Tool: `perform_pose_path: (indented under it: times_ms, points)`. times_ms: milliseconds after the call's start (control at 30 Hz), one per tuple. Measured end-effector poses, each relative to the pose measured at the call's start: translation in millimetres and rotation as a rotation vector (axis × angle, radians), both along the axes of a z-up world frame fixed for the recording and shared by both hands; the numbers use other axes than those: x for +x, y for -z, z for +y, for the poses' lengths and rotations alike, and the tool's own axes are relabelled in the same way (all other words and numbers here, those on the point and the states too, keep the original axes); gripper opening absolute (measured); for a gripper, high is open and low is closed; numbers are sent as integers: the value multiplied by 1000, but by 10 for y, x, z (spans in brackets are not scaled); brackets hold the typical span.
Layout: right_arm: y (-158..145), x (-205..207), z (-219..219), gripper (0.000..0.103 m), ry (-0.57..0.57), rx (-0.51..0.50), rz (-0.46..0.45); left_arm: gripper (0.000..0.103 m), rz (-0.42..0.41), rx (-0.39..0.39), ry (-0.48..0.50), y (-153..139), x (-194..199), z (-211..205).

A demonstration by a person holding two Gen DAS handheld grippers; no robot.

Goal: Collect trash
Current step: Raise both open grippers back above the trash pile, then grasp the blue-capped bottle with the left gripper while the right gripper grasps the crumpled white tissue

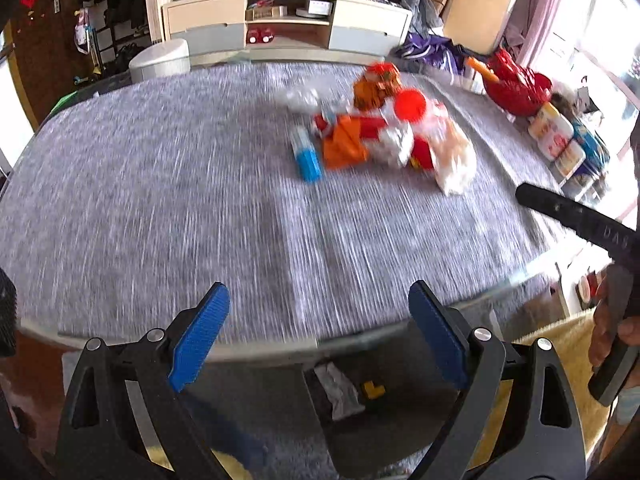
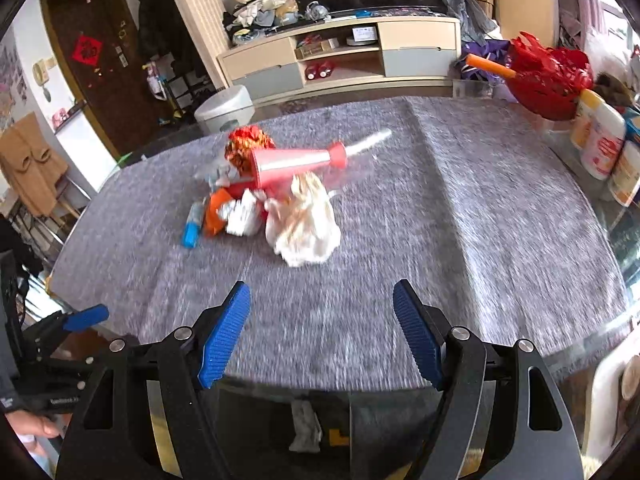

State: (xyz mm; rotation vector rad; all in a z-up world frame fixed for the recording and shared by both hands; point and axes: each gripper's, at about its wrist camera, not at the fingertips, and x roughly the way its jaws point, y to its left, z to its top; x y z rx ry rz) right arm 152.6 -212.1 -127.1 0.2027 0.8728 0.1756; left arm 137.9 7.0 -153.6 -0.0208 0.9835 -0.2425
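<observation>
A heap of trash lies mid-table on the grey cloth (image 2: 440,240): a pink cone horn (image 2: 296,162), a crumpled white bag (image 2: 304,224), a blue tube (image 2: 191,228), an orange wrapper (image 2: 214,210) and a red-gold ball (image 2: 248,146). The left wrist view shows the same heap, with the blue tube (image 1: 306,158) and white bag (image 1: 456,160). My left gripper (image 1: 318,292) hangs open and empty over the table's near edge. My right gripper (image 2: 320,292) is open and empty too, well short of the heap. Under the edge sits a dark bin (image 2: 380,420) holding crumpled white paper (image 2: 306,424).
A red mesh basket (image 2: 548,76) with an orange stick and several bottles (image 2: 600,144) crowd the table's right side. A TV cabinet (image 2: 340,56) and a white round container (image 2: 224,110) stand beyond the far edge. A hand (image 1: 612,320) holds the other tool at right.
</observation>
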Motion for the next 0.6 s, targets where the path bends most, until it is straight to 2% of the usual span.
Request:
perform_pose_path:
  times_ms: [233, 333, 400, 433, 500, 600]
  points:
    - [136, 324, 15, 75, -20, 15, 6, 86, -23, 16, -5, -4, 481, -13]
    - [184, 395, 44, 74, -34, 10, 2, 84, -14, 0, -7, 46, 650, -25]
    - [201, 413, 50, 66, -44, 14, 0, 69, -4, -9, -15, 101, 783, -19]
    - [210, 424, 52, 64, -50, 17, -1, 64, 0, -9, -19, 122, 822, -20]
    - [227, 451, 57, 59, -58, 21, 0, 45, 11, -11, -17, 178, 922, -37]
    - [267, 501, 67, 53, -70, 27, 8, 36, 20, -8, -2, 226, 1013, -97]
